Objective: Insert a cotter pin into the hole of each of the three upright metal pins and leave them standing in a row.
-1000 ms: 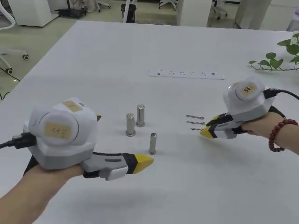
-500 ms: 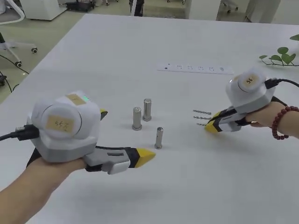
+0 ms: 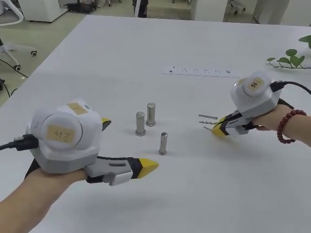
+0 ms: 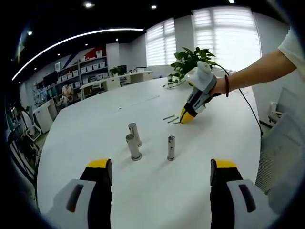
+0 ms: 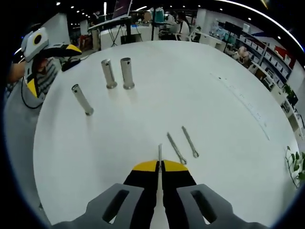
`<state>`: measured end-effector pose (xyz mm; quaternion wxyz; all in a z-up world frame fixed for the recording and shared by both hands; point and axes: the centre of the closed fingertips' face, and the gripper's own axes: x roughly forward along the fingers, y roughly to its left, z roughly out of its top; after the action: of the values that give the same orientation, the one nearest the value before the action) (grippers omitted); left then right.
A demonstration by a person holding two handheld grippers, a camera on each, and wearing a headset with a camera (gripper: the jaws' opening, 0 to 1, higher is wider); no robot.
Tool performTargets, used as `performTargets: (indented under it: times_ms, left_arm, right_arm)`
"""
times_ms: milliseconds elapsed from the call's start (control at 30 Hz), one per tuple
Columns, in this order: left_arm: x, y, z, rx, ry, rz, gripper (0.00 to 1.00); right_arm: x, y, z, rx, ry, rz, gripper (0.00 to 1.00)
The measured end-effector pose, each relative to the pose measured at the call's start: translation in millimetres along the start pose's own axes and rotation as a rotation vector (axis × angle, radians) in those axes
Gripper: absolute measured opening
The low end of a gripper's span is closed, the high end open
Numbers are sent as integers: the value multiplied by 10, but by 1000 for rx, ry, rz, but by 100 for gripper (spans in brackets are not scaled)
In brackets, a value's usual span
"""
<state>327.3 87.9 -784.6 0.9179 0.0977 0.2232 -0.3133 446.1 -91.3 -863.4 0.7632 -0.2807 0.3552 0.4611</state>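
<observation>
Three upright metal pins stand near the table's middle: two close together (image 3: 140,124) (image 3: 151,114) and one nearer me (image 3: 163,143). They also appear in the left gripper view (image 4: 133,147) (image 4: 135,134) (image 4: 171,148) and the right gripper view (image 5: 108,73) (image 5: 127,73) (image 5: 82,99). My left gripper (image 3: 127,144) (image 4: 161,164) is open, short of the pins, with nothing between its jaws. My right gripper (image 3: 216,132) (image 5: 160,164) is low on the table, shut on a cotter pin (image 5: 160,151) that sticks out from its tips. Two more cotter pins (image 5: 175,148) (image 5: 189,140) lie beside it.
A white power strip (image 3: 201,72) lies farther back on the white table (image 3: 97,63). A leafy plant (image 3: 291,57) reaches in at the far right edge. Office chairs and desks stand beyond the table.
</observation>
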Motion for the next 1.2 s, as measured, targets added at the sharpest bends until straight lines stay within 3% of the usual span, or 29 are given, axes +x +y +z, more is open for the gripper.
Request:
performTargets:
  times_ms: [133,367,567,800,1000,1200]
  left_arm:
    - [-17,5,-6,3,2,-4,83]
    - [-46,20,3,-9,9,-15,81]
    - [-56,1,97,-79,-20,-43,77]
    - [-33,-70,206,-159,-54,-88,68]
    - [23,-141,268,-204,-56,-133,54]
    - [88,-243,396,-289,-81,-203,40]
  right_arm:
    - [-14,-12,0,35,-10,-12,2]
    - [-123,-35,13,-65,-7,-71,1]
    - [-283,31,168,-143,-45,-110,1]
    - [-450,252,382,-237,-103,-111,1]
    - [-638,537,631,-338,-168,-92,1]
    - [-796,785,863,-416,-227,-70,1]
